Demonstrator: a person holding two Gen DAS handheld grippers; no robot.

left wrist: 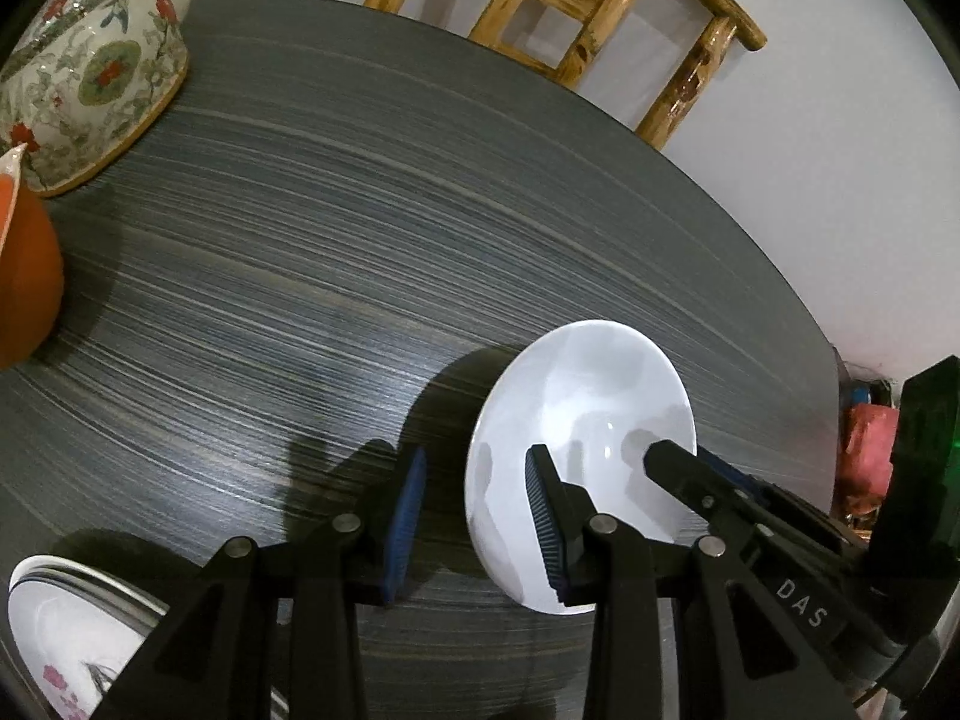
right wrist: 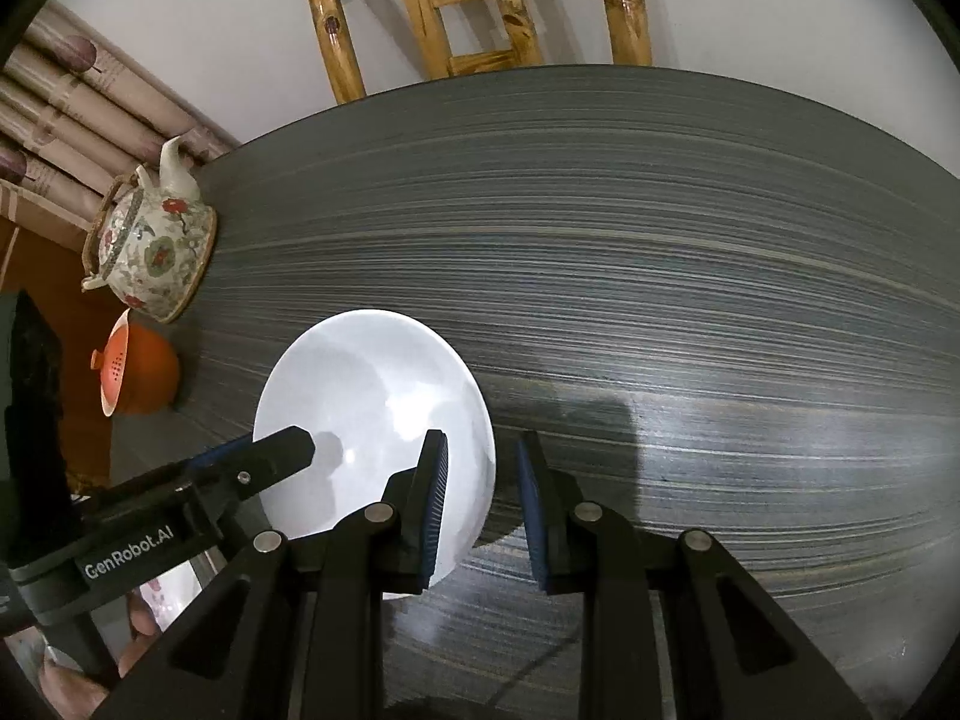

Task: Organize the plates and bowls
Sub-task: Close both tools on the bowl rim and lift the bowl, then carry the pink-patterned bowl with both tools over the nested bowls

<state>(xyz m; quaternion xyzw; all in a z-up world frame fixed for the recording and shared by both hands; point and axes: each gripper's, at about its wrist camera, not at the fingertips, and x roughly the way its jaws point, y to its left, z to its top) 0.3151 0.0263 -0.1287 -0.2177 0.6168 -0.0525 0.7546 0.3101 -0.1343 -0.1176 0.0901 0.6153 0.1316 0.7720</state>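
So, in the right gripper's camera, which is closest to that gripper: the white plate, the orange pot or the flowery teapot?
From the right gripper:
1. White plate, right at the fingers, slightly left.
2. Orange pot, at the table's left edge.
3. Flowery teapot, beyond the pot, far left.

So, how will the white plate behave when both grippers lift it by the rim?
The white plate looks rigid and glossy, so it will probably not flex but may slip on the pads. It seems ceramic, likely fragile if dropped on the table.

Grey streaked table [right wrist: 660, 240], wooden chair [right wrist: 468, 12], curtain [right wrist: 78, 96]
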